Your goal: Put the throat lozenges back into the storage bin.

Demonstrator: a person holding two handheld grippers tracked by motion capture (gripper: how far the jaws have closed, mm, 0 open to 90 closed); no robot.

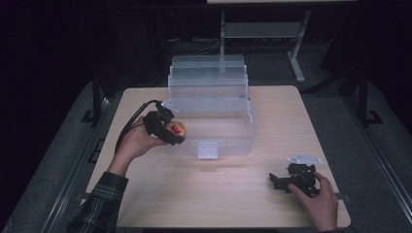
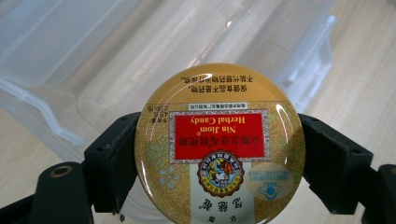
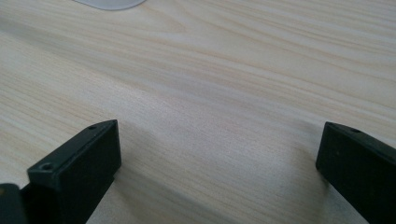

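A round gold candy tin [image 2: 219, 144] with a red label is clamped between the two black jaws of my left gripper [image 2: 219, 161]. In the high view that left gripper [image 1: 171, 130] holds the tin [image 1: 178, 128] over the left front corner of a clear plastic box [image 1: 228, 145], whose stepped trays [image 1: 208, 80] are folded open at the back. My right gripper [image 1: 274, 180] rests low on the table near the front right, jaws wide apart with bare wood between them [image 3: 219, 154].
The box [image 2: 93, 70] takes up the middle and back of the light wooden table [image 1: 204, 189]. Its front latch [image 1: 208, 150] faces the person. A metal stand [image 1: 296, 53] rises beyond the table's far edge in the dark.
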